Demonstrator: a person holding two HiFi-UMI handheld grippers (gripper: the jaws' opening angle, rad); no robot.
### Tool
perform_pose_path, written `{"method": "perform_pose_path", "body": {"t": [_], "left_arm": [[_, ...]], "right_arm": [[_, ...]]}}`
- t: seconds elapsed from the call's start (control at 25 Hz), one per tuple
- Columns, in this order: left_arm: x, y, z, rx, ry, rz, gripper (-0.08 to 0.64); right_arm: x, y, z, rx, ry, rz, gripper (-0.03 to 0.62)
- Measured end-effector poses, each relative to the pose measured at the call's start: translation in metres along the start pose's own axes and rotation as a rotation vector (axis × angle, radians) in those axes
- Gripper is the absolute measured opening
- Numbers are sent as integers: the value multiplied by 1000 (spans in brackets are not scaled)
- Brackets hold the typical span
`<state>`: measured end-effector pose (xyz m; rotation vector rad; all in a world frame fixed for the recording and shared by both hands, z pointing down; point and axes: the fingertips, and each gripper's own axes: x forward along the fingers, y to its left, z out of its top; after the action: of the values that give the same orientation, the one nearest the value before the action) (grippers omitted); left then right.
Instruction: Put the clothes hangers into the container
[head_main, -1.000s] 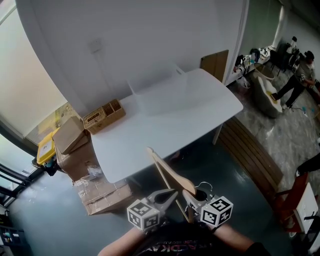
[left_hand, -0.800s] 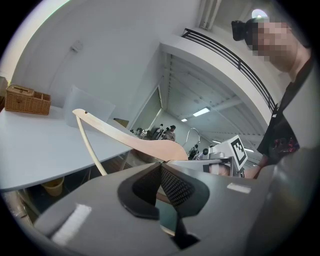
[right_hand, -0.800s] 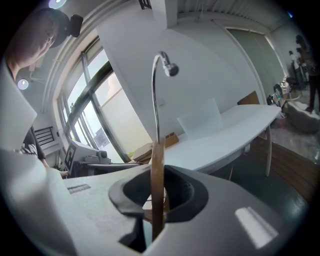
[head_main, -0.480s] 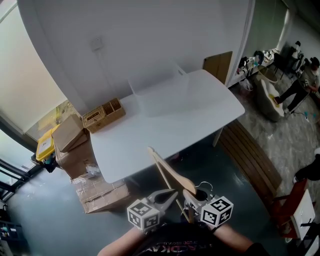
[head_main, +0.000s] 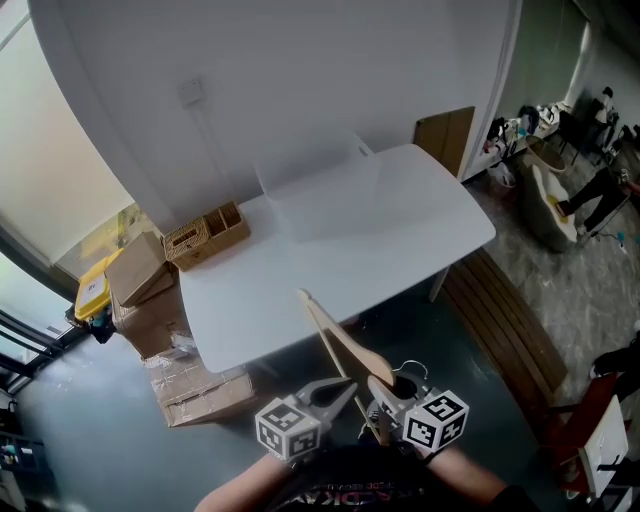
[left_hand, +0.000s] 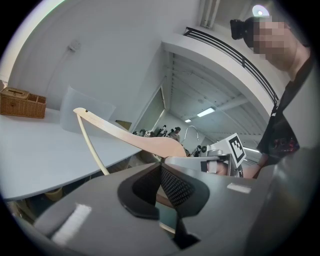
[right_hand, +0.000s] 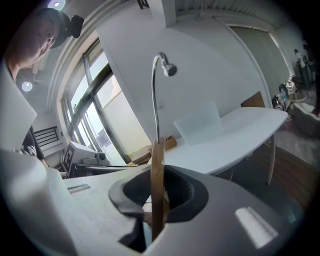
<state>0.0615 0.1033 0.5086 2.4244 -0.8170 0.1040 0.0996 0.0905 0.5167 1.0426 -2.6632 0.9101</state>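
Note:
A wooden clothes hanger (head_main: 335, 340) with a metal hook is held at its neck by my right gripper (head_main: 388, 398), which is shut on it. In the right gripper view the wood (right_hand: 157, 170) stands between the pads and the hook (right_hand: 160, 60) rises above. My left gripper (head_main: 345, 388) is close beside it, its pads together with nothing seen pinched; its tips reach the hanger's thin lower bar. The clear container (head_main: 320, 195) stands at the back of the white table (head_main: 300, 290), well ahead of both grippers. The left gripper view shows the hanger (left_hand: 130, 137) stretching towards it.
A wicker basket (head_main: 207, 235) sits on the table's left end. Cardboard boxes (head_main: 150, 290) are stacked on the floor to the left. A slatted wooden bench (head_main: 505, 320) lies right of the table, and a wooden board (head_main: 445, 135) leans on the wall. People (head_main: 590, 185) are far right.
The table and container have shifted slightly in the head view as the person moves. Both grippers keep the same pose, and the hanger stays in the right one.

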Motion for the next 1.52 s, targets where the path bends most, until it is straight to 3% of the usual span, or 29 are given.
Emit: {"method": "perform_pose_path", "body": {"t": [0.88, 1.24, 1.52], "left_arm": [[117, -10, 42, 21, -18, 54, 5], [120, 16, 58, 5, -32, 76, 5], [108, 50, 75, 8, -22, 42, 5]], "right_arm": [[-22, -98, 65, -86, 11, 86, 57], [-1, -105, 82, -101, 30, 97, 57], [33, -98, 95, -100, 12, 65, 57]]}}
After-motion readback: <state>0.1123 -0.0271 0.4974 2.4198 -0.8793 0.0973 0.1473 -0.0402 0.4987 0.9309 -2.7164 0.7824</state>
